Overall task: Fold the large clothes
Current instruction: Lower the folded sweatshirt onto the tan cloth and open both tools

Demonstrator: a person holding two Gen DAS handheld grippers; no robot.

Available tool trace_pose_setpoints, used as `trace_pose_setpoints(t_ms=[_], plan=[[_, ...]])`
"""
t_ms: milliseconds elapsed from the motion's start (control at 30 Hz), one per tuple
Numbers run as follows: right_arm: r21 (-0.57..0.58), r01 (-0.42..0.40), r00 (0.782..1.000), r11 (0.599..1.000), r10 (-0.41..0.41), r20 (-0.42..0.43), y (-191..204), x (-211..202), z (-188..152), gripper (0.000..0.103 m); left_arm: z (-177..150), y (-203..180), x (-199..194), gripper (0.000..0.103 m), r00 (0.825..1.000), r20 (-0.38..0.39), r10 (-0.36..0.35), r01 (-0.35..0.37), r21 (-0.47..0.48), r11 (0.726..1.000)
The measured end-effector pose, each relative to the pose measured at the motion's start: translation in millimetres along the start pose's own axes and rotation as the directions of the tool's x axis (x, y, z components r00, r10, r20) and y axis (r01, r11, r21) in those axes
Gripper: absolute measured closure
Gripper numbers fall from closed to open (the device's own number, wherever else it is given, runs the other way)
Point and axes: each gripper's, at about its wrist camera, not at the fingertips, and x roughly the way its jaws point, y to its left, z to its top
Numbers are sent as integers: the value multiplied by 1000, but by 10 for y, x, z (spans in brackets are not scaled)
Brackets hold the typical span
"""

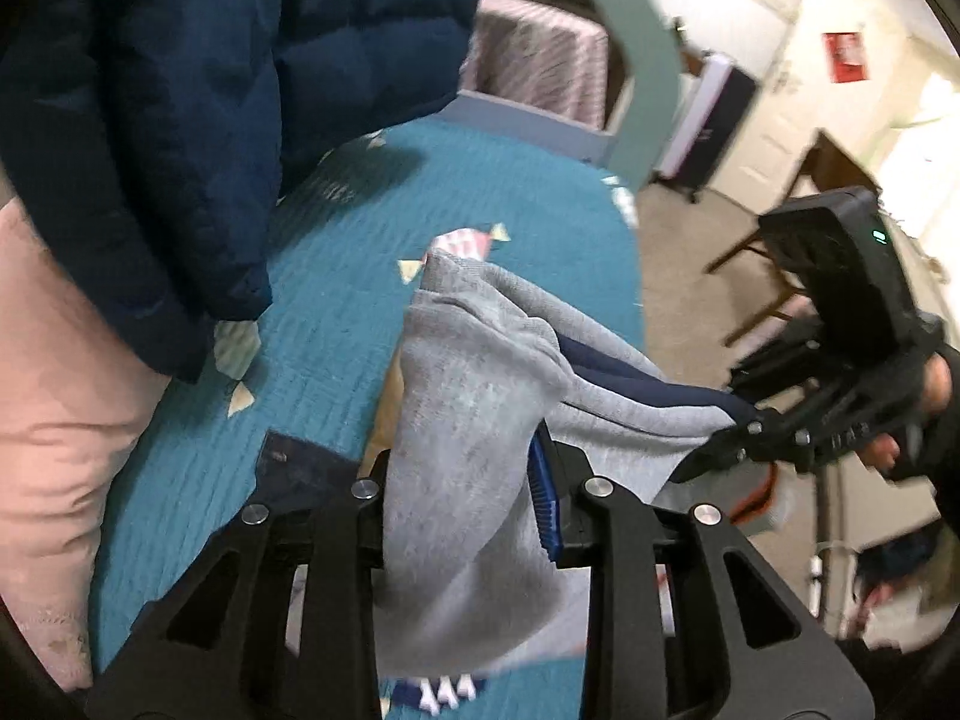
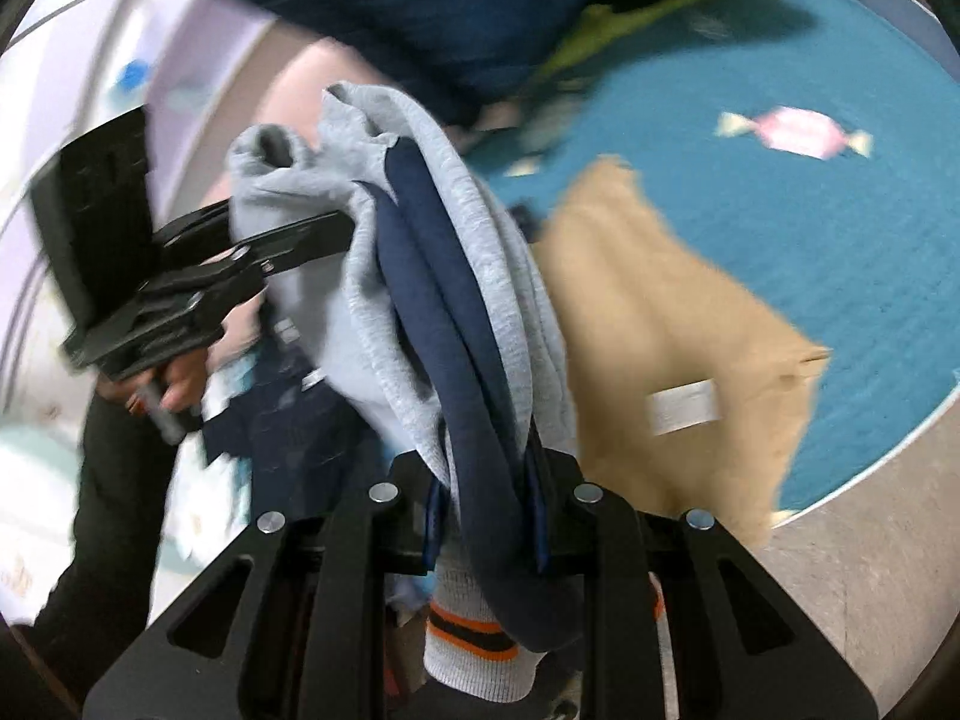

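Both my left gripper point(image 1: 474, 498) and right gripper point(image 2: 486, 498) have jaws clenched on the grey sweatshirt point(image 1: 480, 372), soft, floppy, best held by its edges.

A teal quilted bedspread point(image 1: 372, 228) with candy prints covers the bed. Beyond it lie beige carpet point(image 1: 678, 276), a white panelled door point(image 1: 774, 120) and a wooden chair point(image 1: 774, 276).

I'm seeing soft indoor light, brightest on the white door point(image 1: 774, 114) far right. Both fisheye views bend hard at dark rounded corners. Motion blur smears the bedspread point(image 2: 810, 228) and tan cloth point(image 2: 678, 324); the near grey garment point(image 1: 474, 420) stays fairly sharp.
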Motion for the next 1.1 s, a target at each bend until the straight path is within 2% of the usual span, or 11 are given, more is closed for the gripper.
trace_pose_setpoints(t_ms=[133,167,367,533,600,633,767,867,900,1000,1100], plan=[[35,49,997,998,-47,-57,-377,225,40,83,57,39,253,62,1000,18,25,-24,-73,997],[41,64,996,997,-62,-58,-443,268,38,83,30,65,239,52,998,37,46,-43,-85,995],[58,133,991,989,-131,-34,-754,382,-5,82,-240,444,-102,48,976,117,184,-156,-218,963],[-20,225,974,974,-224,42,-634,371,-10,72,-658,63,-285,48,990,125,60,-53,-61,997],[-29,253,965,967,-250,74,-580,336,-49,72,-795,-72,-170,48,996,83,-15,17,-21,1000],[-25,265,962,964,-262,84,-570,324,-65,70,-817,-90,-10,48,999,42,1,0,-23,1000],[-19,336,927,942,-327,181,-405,116,-125,64,-828,184,584,48,994,-85,63,-77,-182,980],[-104,487,843,867,-436,317,-16,-76,-272,60,-768,244,660,46,995,-78,69,-87,-244,966],[-148,494,838,857,-423,346,139,-94,-330,60,-750,240,677,46,994,-84,68,-87,-255,963],[-220,421,887,880,-348,303,373,101,-426,62,-712,160,720,44,991,-97,96,-116,-236,965],[-219,435,895,873,-394,208,281,486,-444,62,-747,166,588,39,995,-61,76,-90,-263,961]])
